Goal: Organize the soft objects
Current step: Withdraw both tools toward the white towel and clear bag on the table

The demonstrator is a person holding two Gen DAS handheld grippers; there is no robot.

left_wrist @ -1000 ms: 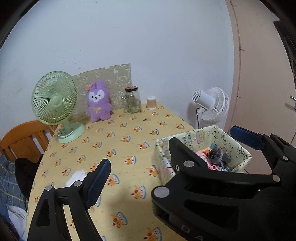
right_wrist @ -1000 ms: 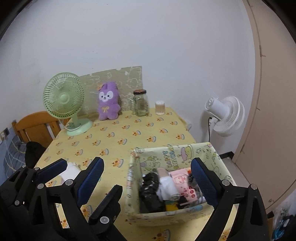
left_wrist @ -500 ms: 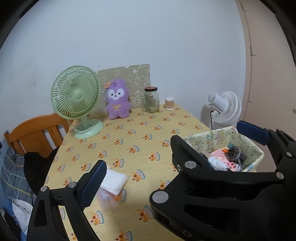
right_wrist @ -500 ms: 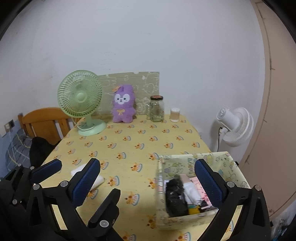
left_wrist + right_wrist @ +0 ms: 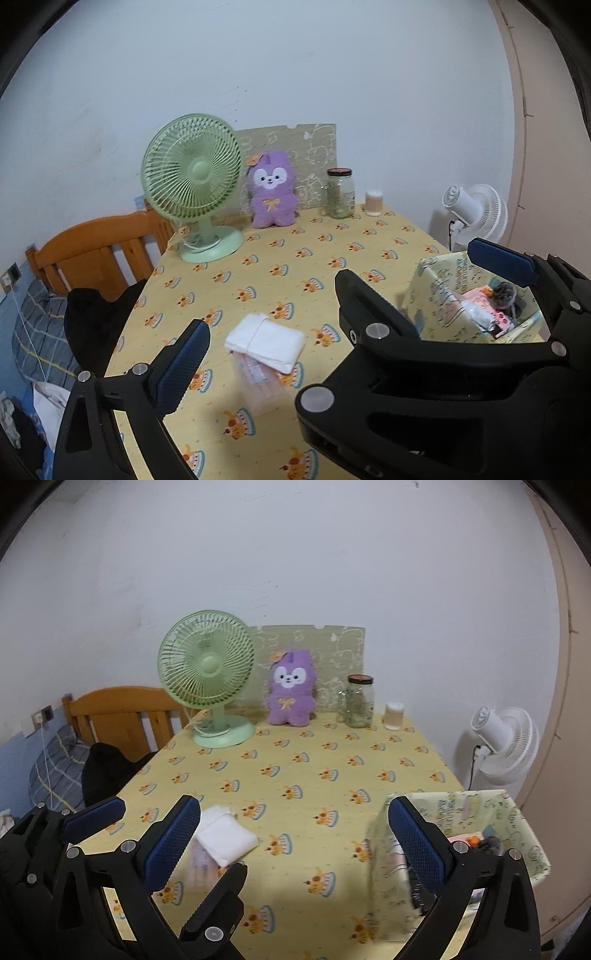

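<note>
Blue rubber pads stand wide apart on both tools, and I have nothing pinched in either. My left gripper [image 5: 295, 325] has just been opening its jaws; no thing sits between them, only the table further down. My right gripper [image 5: 295, 823] has likewise just been opening and is bare. The two tools overlap: from the right wrist camera, the right gripper's left finger stands between the left gripper's two fingers.

Ahead of the left pads, a folded white cloth [image 5: 266, 341] lies flat on the yellow cupcake-print tablecloth [image 5: 332, 240]. It rests partly on a pinkish see-through packet [image 5: 258, 384] that is too blurred to name. To the right, at the table's near corner, the patterned fabric box [image 5: 436, 295] stands upright with pink, white and dark soft items inside.

Along the far edge stand a green desk fan [image 5: 192, 173], a purple plush toy [image 5: 273, 192], a glass jar [image 5: 340, 194] and a small cup [image 5: 373, 202]. A wooden chair [image 5: 92, 247] is to the left, a white fan [image 5: 476, 214] off to the right.
</note>
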